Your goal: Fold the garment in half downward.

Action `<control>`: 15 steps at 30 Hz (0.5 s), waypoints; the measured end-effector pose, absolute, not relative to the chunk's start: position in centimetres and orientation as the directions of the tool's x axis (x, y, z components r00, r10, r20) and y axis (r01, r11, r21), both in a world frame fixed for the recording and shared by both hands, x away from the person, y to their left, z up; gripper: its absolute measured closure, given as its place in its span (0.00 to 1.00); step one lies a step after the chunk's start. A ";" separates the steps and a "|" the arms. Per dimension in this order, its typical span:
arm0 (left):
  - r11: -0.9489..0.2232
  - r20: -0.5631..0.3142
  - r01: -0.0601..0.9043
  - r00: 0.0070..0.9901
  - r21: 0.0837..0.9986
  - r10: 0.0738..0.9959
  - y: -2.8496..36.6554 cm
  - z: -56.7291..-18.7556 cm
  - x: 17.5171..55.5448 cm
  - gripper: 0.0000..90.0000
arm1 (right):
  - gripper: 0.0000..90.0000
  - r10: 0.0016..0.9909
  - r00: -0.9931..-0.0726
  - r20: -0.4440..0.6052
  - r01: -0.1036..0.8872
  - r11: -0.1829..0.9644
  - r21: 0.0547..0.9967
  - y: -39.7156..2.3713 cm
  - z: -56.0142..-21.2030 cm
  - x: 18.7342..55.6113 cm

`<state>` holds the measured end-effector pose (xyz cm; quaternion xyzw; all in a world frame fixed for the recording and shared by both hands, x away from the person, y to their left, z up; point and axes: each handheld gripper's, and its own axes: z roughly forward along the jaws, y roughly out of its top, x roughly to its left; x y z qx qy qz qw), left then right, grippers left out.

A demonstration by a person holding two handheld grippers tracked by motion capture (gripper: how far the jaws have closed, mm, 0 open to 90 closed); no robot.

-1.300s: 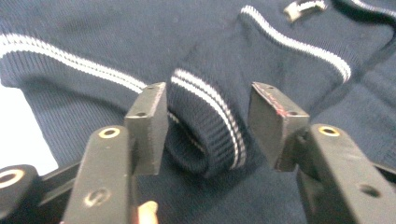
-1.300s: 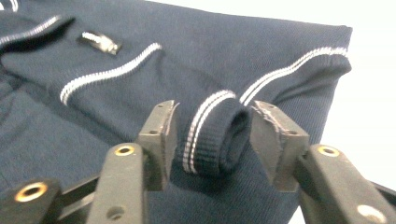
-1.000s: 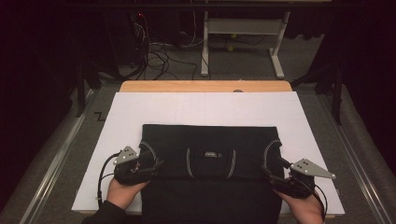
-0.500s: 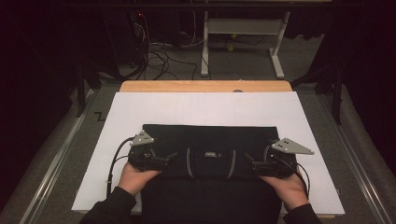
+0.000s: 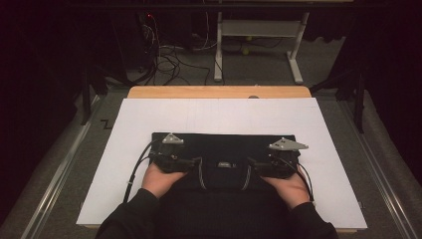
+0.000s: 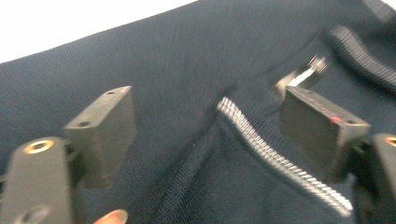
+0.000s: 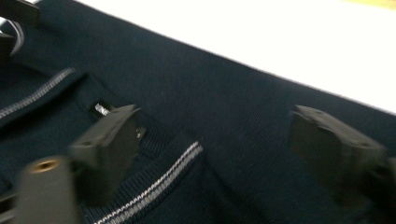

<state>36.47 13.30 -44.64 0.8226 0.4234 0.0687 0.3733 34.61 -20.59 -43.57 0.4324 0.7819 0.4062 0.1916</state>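
A dark knitted garment lay folded on the white sheet that covered the desk, near the person's edge and roughly centred between left and right, its far fold running straight across the sheet. In the high view the left gripper and the right gripper both rested over the garment, pointing inward toward each other on either side of the small label at the neckline, each held from behind by a hand: the left hand and the right hand. The left gripper view showed its two black jaws standing apart above the knit, with a pale striped collar edge running between them; the pads pressed on nothing, and the jaws had just been narrowing from a wider spread. The right gripper view showed the same: its jaws were spread over the dark fabric, with a grey-striped ribbed band crossing the gap, no cloth pinched, and they too had just been drawing in somewhat. The label sat just beyond one of the right gripper's jaws. Both gripper views were blurred, so whether the jaw tips brushed the fabric could not be told.
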 end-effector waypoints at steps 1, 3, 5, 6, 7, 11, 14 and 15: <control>-0.380 -0.206 0.658 0.634 0.650 0.746 13.0 -45.2 36.7 0.22 | 0.29 0.829 -0.555 0.066 0.538 0.297 0.789 -20.5 -43.8 34.8; -0.396 -0.199 0.665 0.635 0.633 0.747 12.5 -45.7 36.7 0.27 | 0.36 0.823 -0.561 0.081 0.565 0.310 0.765 -20.1 -44.3 35.0; -0.415 -0.187 0.666 0.639 0.620 0.746 12.1 -46.2 36.7 0.27 | 0.40 0.818 -0.571 0.076 0.580 0.335 0.743 -19.7 -44.9 35.1; -0.419 -0.184 0.666 0.640 0.617 0.746 12.0 -46.3 36.7 0.29 | 0.42 0.815 -0.576 0.062 0.580 0.355 0.733 -19.4 -45.2 35.1; -0.423 -0.183 0.668 0.640 0.613 0.746 11.9 -46.5 36.7 0.31 | 0.43 0.815 -0.576 0.056 0.583 0.362 0.727 -19.3 -45.4 35.1; -0.437 -0.171 0.667 0.644 0.603 0.746 11.6 -46.7 36.6 0.33 | 0.42 0.822 -0.568 0.040 0.598 0.379 0.706 -19.1 -46.4 35.2; -0.448 -0.160 0.654 0.655 0.609 0.738 11.4 -46.8 36.5 0.37 | 0.44 0.823 -0.567 0.046 0.606 0.379 0.699 -19.2 -46.8 35.3; -0.453 -0.156 0.648 0.661 0.612 0.734 11.3 -46.8 36.4 0.40 | 0.45 0.825 -0.563 0.048 0.611 0.376 0.697 -19.1 -46.9 35.2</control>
